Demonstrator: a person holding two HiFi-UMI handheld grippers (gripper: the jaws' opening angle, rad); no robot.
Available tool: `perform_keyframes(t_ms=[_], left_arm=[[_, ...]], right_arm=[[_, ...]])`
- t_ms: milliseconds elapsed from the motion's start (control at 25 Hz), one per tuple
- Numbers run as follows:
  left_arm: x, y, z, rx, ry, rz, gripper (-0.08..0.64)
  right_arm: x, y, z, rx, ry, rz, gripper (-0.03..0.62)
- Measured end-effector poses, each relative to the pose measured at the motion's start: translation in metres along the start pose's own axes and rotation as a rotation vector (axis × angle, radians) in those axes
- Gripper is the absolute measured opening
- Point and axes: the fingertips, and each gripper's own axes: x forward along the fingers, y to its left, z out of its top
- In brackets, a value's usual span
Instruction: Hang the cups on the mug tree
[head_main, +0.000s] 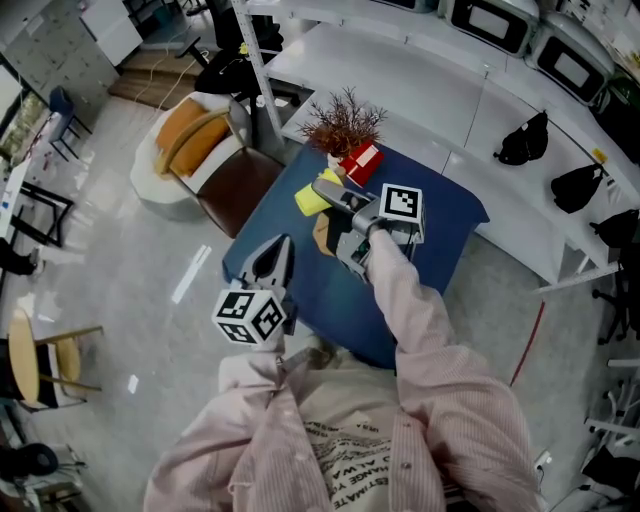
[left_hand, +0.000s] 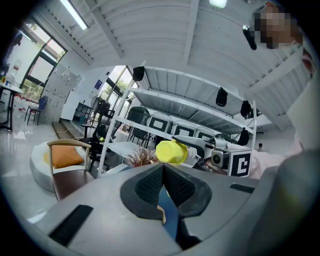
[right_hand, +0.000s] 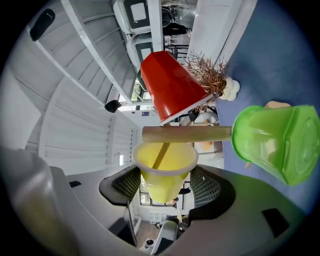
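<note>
**Yellow cup up at the tree**

The right tool (right_hand: 164, 184) grips a plain, tapered yellow cup (right_hand: 165, 162), its rim right at a wooden peg of the tree (right_hand: 185, 133). A red cup (right_hand: 170, 85) and a green cup (right_hand: 277, 142) sit on that tree. The left tool (left_hand: 164, 180) is clenched and empty.

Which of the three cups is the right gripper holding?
The yellow cup: it sits clamped between the jaws of the right gripper, mouth at the wooden peg. The red cup and green cup lie beyond the jaws, ungripped.
</note>
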Motion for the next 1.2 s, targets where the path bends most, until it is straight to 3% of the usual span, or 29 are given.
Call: perform_keyframes(t_ms=[600, 1200], left_arm=[[0.001, 0.000, -0.002, -0.001, 0.002, 0.023, -0.002], [-0.008, -0.006, -0.008, -0.007, 0.005, 0.032, -0.002]], right_arm=[[0.002, 0.001, -0.002, 0.014, 0.024, 0.046, 0.327], [-0.010, -0.001, -0.030, 0.024, 0.084, 0.076, 0.333]])
